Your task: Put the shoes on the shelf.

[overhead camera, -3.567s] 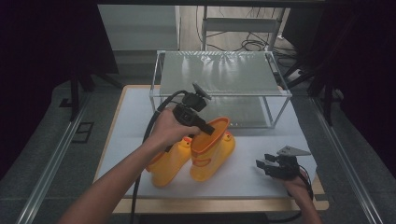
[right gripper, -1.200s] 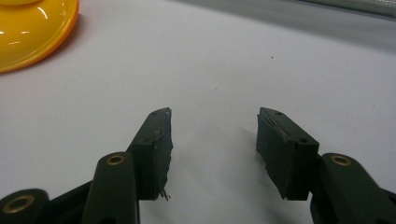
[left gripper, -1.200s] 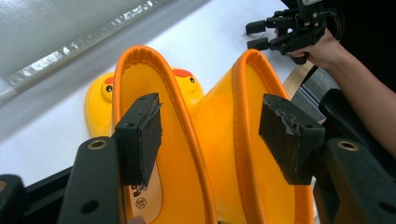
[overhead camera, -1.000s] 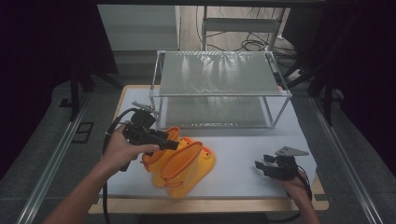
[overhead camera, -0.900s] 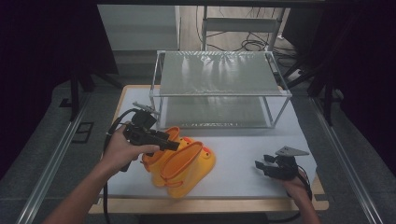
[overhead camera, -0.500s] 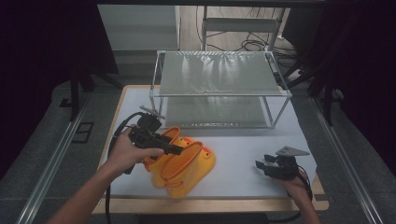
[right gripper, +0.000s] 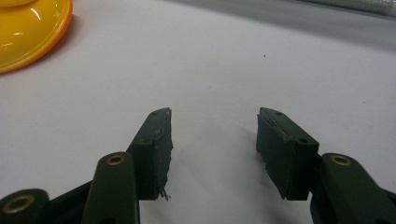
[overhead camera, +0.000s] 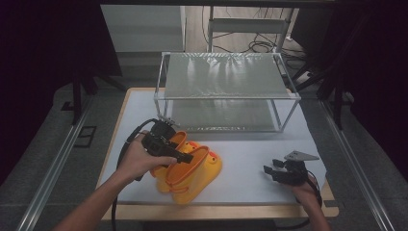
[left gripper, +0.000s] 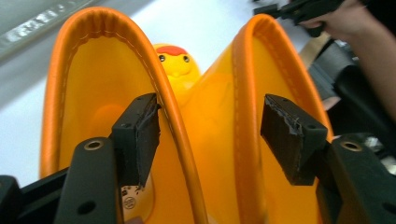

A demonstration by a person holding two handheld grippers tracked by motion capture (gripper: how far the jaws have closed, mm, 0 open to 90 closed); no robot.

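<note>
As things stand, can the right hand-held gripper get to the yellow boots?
Probably yes. The right hand-held gripper sits open on the bare white mat, with nothing lying between it and the yellow boots. The left hand-held gripper already straddles their near openings.

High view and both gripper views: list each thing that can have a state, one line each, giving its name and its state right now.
Yellow boots: lying on their sides on the table, openings toward the left gripper.
Left gripper: open, one jaw inside each boot opening, straddling the two adjacent rims.
Right gripper: open, empty, low over the white tabletop.
Wire shelf rack: upright, shelves bare.
</note>
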